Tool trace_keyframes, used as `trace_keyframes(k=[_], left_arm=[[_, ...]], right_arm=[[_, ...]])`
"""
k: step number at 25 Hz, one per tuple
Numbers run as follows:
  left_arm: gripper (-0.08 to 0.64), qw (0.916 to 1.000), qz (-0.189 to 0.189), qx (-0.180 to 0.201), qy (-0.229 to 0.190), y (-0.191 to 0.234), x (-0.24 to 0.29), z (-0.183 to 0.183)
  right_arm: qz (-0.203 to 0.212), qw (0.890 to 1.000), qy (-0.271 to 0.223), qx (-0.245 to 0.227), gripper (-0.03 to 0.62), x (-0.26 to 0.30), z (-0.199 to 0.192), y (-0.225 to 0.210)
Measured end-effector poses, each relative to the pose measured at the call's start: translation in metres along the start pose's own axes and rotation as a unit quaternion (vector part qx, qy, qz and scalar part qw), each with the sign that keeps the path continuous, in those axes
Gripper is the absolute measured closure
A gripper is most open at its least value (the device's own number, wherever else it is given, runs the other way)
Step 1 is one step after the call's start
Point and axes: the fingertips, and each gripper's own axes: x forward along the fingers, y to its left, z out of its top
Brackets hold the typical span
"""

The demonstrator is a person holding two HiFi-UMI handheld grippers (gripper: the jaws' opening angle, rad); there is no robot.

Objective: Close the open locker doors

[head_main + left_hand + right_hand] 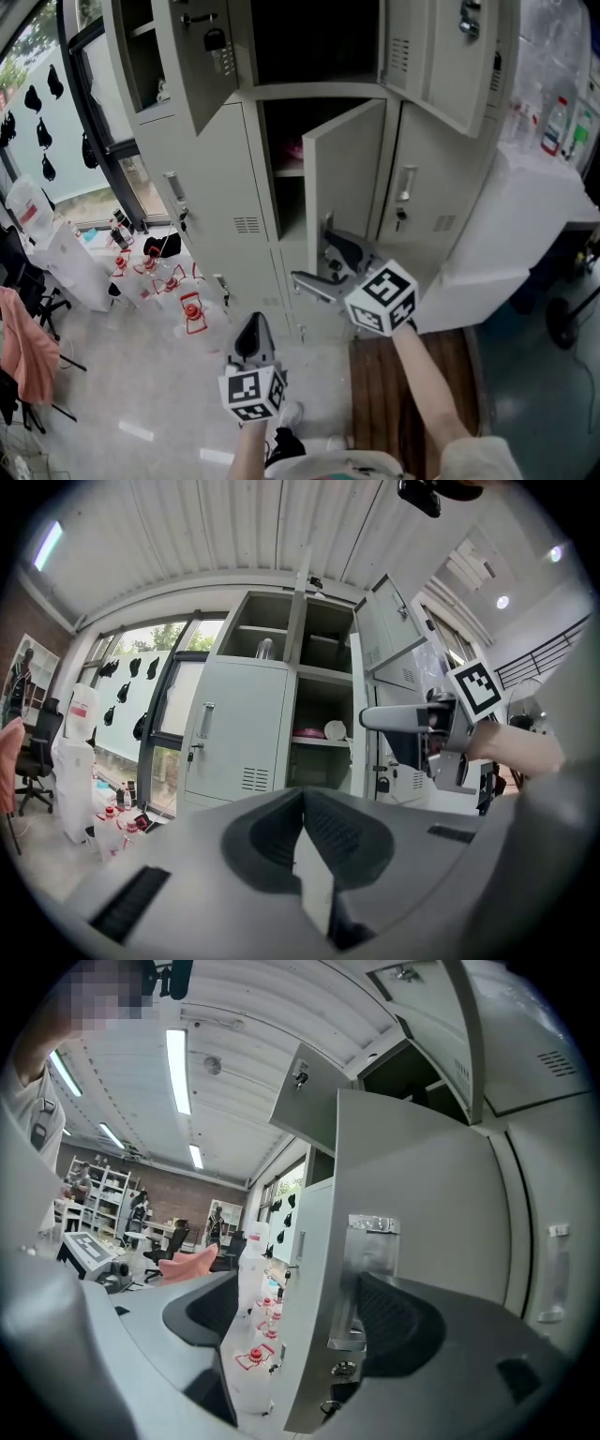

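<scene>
Grey lockers [220,192] fill the head view. The middle locker door [344,178] stands ajar, and two top doors, left [202,56] and right [441,56], hang open. My right gripper [323,267] is open at the middle door's lower free edge. In the right gripper view the door edge [319,1288] and its handle plate [370,1251] sit between the wide-apart jaws of the right gripper [305,1326]. My left gripper [253,336] hangs lower and further back, shut and empty. From the left gripper [305,855] I see the lockers [244,733] ahead.
Red-capped bottles [187,309] stand on the floor left of the lockers, near a white container [70,262]. A white covered table [525,216] abuts the lockers on the right. A pink cloth [28,342] hangs at the far left. A wooden strip [375,403] lies below.
</scene>
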Motion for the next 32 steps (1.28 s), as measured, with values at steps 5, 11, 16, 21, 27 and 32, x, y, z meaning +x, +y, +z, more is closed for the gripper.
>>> trace_keyframes(k=[5,11,16,21,27,32], left_arm=[[0.554,1.0000,0.000,0.001,-0.008,0.019,0.018,0.011],[0.554,0.9998,-0.004,-0.002,-0.019,0.042,0.043,0.022],[0.554,0.9996,-0.012,0.004,-0.027,0.058,0.063,0.033],[0.554,0.9993,-0.016,0.005,-0.032,0.076,0.079,0.042],[0.554,0.9993,-0.017,0.001,-0.035,0.093,0.094,0.045],[0.554,0.9993,-0.018,-0.006,-0.033,0.104,0.104,0.045]], right_arm=[[0.002,1.000,0.002,-0.008,0.216,0.027,0.001,-0.002],[-0.005,1.000,0.002,-0.010,0.216,0.060,0.003,-0.009],[-0.008,1.000,0.002,-0.001,0.216,0.089,-0.001,-0.020],[-0.027,1.000,0.001,0.010,0.216,0.117,-0.002,-0.034],[-0.050,0.999,0.006,0.008,0.216,0.142,-0.003,-0.054],[-0.063,0.998,0.016,0.007,0.217,0.162,-0.007,-0.067]])
